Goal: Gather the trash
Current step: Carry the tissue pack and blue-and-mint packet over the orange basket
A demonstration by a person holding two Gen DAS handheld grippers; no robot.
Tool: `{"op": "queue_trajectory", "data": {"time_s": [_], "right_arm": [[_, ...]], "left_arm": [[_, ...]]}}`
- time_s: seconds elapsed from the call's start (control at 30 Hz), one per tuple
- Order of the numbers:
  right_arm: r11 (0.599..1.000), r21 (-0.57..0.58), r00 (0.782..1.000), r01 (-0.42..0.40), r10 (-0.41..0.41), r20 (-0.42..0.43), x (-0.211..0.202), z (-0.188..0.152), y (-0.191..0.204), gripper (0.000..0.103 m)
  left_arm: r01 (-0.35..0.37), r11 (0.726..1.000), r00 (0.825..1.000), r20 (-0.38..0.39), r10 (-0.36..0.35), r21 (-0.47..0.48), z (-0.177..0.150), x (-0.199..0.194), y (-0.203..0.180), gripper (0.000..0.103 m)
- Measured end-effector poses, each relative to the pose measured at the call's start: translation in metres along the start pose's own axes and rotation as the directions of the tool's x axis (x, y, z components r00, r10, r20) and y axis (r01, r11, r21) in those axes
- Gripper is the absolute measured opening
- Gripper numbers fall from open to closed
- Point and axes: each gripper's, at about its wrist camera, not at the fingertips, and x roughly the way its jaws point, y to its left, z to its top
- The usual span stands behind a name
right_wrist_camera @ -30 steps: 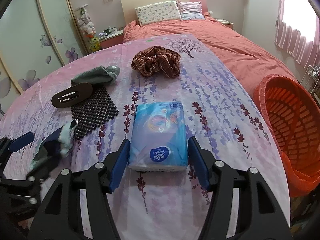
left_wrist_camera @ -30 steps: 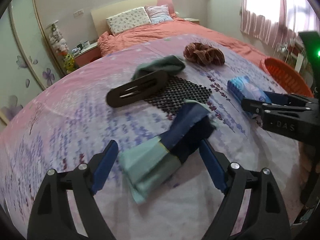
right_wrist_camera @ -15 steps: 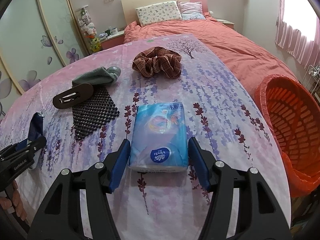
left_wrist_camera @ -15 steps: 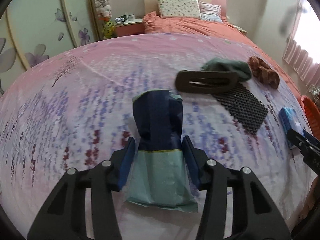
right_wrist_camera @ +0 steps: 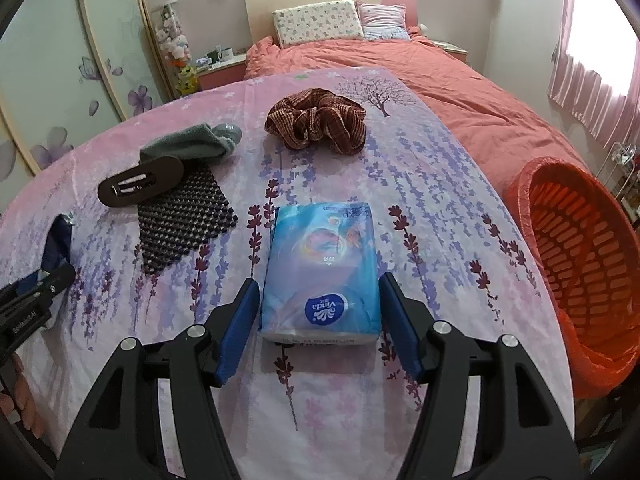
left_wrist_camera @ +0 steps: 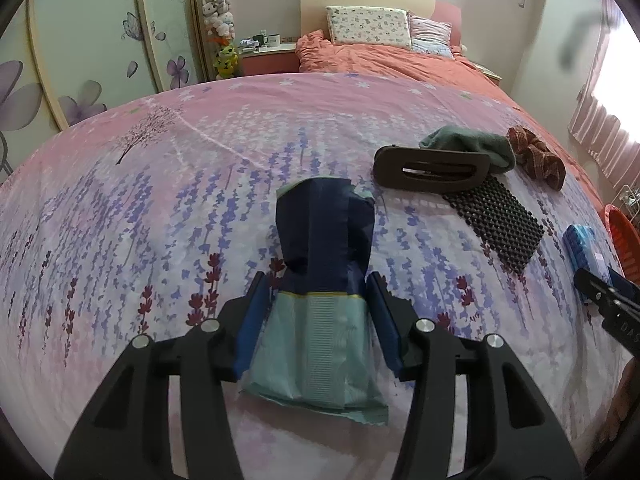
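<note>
A crumpled wrapper (left_wrist_camera: 324, 248), dark blue at the far end and pale green at the near end, lies on the pink flowered bedspread (left_wrist_camera: 160, 200). My left gripper (left_wrist_camera: 316, 286) is shut on it, its blue pads pressing both sides at the colour seam. The same wrapper (right_wrist_camera: 56, 240) shows at the left edge of the right wrist view. A blue tissue pack (right_wrist_camera: 320, 260) lies between the fingers of my right gripper (right_wrist_camera: 318, 284). Its jaws are opening and the pads stand just off the pack's sides. An orange basket (right_wrist_camera: 580, 248) lined with a bag stands off the bed's right edge.
On the bedspread lie a brown checked scrunchie (right_wrist_camera: 316, 124), a grey-green sock (right_wrist_camera: 192, 144), a dark oval hair clip (right_wrist_camera: 140, 186) and a black mesh mat (right_wrist_camera: 184, 224). An orange quilt and pillows lie beyond. A wardrobe with flower prints lines the left wall.
The left gripper swung round in line with the wrapper and closed from wide open onto its sides. The right gripper stayed put, its jaws a little wider around the tissue pack.
</note>
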Motion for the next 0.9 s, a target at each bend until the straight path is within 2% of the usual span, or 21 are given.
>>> {"op": "queue_trajectory", "data": {"time_s": [0.13, 0.23, 0.5, 0.9], "right_arm": [[0.999, -0.032, 1.000, 0.015, -0.015, -0.010, 0.0013, 0.0002, 0.0069, 0.070], [1.000, -0.024, 1.000, -0.003, 0.003, -0.009, 0.0002, -0.0002, 0.0047, 0.072], [0.999, -0.044, 1.000, 0.006, -0.006, -0.020, 0.0013, -0.0007, 0.0105, 0.081], [0.999, -0.045, 1.000, 0.005, -0.006, -0.020, 0.0016, -0.0004, 0.0103, 0.081]], "left_arm": [[0.002, 1.000, 1.000, -0.001, -0.002, -0.004, 0.0008, -0.0002, 0.0016, 0.051], [0.002, 1.000, 1.000, -0.005, -0.002, 0.008, 0.0024, 0.0008, -0.0005, 0.057], [0.018, 1.000, 1.000, -0.010, -0.018, 0.012, 0.0043, 0.0037, -0.0024, 0.063], [0.021, 1.000, 1.000, -0.014, -0.021, 0.022, 0.0055, 0.0071, -0.0065, 0.068]]}}
